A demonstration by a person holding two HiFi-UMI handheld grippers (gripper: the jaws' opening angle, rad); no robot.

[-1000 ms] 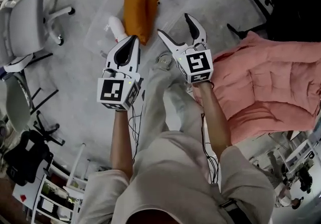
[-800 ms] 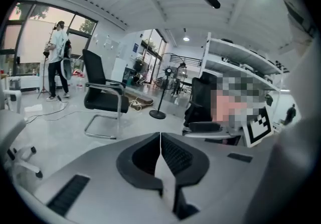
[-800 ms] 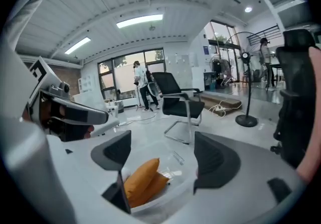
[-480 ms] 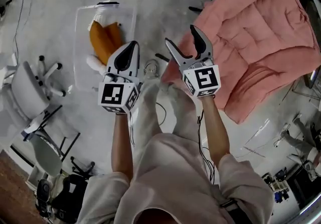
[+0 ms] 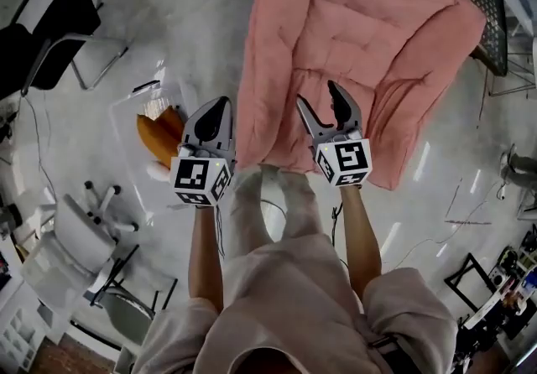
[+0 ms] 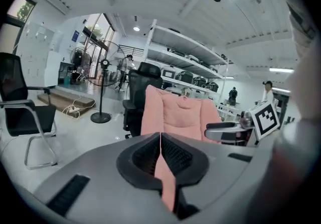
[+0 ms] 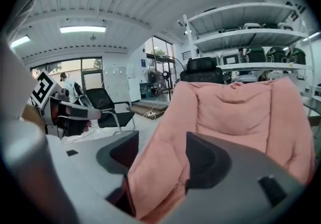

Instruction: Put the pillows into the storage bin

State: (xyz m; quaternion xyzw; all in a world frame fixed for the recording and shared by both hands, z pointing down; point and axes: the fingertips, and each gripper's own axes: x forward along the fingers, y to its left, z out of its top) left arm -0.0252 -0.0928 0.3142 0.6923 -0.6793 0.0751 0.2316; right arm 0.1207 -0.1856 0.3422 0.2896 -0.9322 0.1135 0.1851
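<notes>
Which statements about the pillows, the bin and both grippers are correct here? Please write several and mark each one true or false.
1. An orange pillow lies in the storage bin. True.
2. The pink cushion is already in the bin. False: it is draped over a chair, outside the bin.
3. The left gripper has its jaws together. True.
4. The right gripper is clamped on the pink cushion. False: its jaws have just been closing but stand apart with nothing between them; the cushion is farther off.
5. The bin is on the person's right. False: it is on the left.
</notes>
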